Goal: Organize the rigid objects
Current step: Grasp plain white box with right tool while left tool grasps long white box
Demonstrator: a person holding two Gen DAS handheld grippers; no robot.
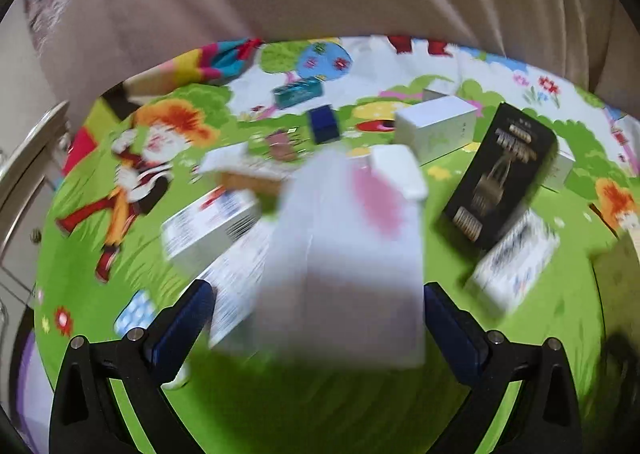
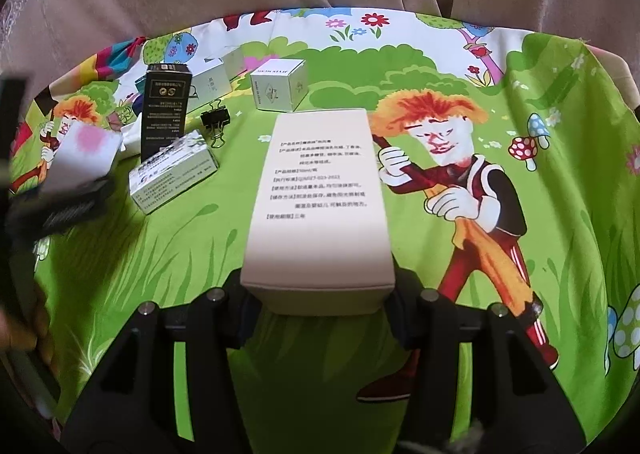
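Boxes are what I am sorting, scattered over a cartoon-printed cloth (image 2: 320, 354) that covers the surface. Largest is the tall cream box (image 2: 318, 206) printed with text, lying near the middle of the cloth with its near end clenched between the jaws of my right gripper (image 2: 318, 306). Next is the white box with a pink patch (image 1: 344, 254), blurred in the left wrist view; it sits between the fingers of my left gripper (image 1: 320, 318), which look spread wider than it, so I judge that gripper released, though blur makes contact hard to confirm. Toward the left edge a black box (image 2: 166, 110) stands upright just behind a silver-green carton (image 2: 174, 174) lying flat. Farther back, toward the far edge, sit small white boxes (image 2: 280, 90), and a black binder clip (image 2: 216, 122) lies between them and the carton. Smaller teal and blue boxes (image 1: 298, 92) lie near the far left corner. I judge the task early: the items lie at mixed angles, with no neat row or stack visible, so nearly all arranging remains.
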